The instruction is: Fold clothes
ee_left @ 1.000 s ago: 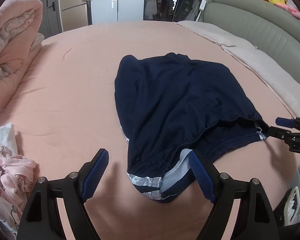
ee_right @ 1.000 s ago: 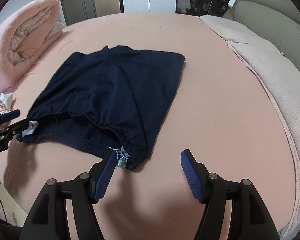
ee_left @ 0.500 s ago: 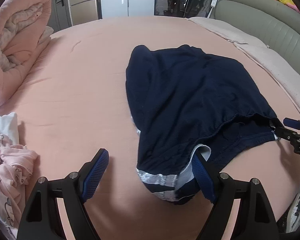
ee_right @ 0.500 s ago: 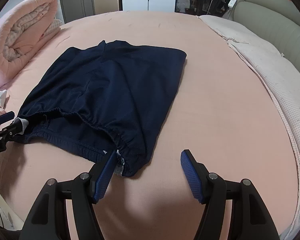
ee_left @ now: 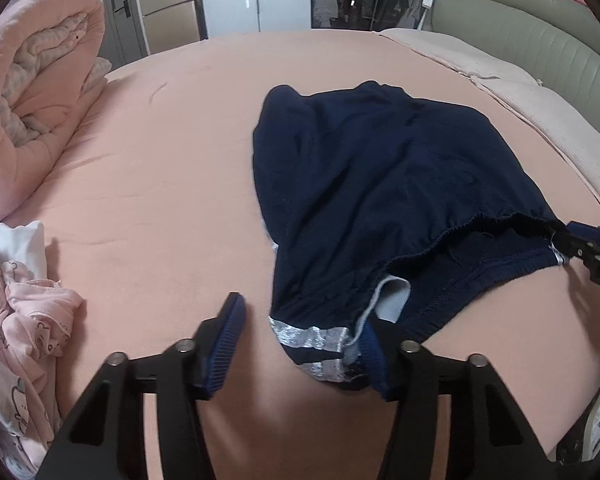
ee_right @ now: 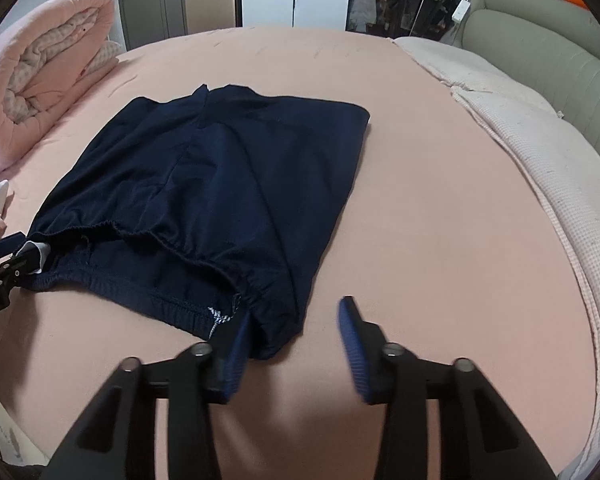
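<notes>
Dark navy shorts with a grey-striped elastic waistband lie spread on the pink bed, waistband toward me; they also show in the right wrist view. My left gripper is open, its jaws on either side of the waistband's left corner, the right finger touching the cloth. My right gripper is open around the waistband's right corner, its left finger against the cloth. Each gripper shows at the edge of the other's view, the right one and the left one.
A rolled pink quilt lies along the left side of the bed. A pile of pink and white clothes sits at the near left. A beige blanket and a grey-green headboard run along the right.
Both grippers have closed in on the waistband corners and their jaws have narrowed. The shorts have slid slightly and lie a little flatter.
</notes>
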The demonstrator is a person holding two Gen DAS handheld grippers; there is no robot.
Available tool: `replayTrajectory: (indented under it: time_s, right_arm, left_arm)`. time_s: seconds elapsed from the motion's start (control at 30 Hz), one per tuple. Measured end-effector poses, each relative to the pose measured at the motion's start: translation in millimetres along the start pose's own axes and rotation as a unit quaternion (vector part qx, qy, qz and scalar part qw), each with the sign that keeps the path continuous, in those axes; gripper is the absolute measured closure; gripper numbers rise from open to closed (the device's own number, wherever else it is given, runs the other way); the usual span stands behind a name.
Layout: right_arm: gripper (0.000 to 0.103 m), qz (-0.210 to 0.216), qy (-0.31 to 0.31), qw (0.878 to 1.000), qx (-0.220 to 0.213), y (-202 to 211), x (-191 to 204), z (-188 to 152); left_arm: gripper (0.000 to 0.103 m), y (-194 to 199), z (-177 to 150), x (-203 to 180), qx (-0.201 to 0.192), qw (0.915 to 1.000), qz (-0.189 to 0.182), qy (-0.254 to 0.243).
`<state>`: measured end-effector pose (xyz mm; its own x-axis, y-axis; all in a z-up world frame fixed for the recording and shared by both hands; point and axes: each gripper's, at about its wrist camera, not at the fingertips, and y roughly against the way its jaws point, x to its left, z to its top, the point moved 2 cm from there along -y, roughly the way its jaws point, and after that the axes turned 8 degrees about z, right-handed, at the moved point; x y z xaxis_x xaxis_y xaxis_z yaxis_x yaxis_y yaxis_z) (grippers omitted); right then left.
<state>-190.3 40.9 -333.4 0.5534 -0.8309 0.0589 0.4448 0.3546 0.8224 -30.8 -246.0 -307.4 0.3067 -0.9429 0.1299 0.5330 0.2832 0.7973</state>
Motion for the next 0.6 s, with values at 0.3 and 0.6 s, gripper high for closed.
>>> replayTrajectory:
  time_s: [0.3, 0.6]
  right_arm:
    - [0.083, -0.039, 0.043, 0.998, 0.009, 0.3, 13.8, -2.4]
    - [0.083, -0.040, 0.027, 0.999, 0.012, 2.1, 5.9, -4.8]
  left_arm:
    - [0.085, 3.9, 3.6, -5.9, -0.001, 0.9998, 0.018, 0.004]
    - [0.085, 5.2, 4.0, -1.8, -0.002, 0.9996, 0.029, -0.008]
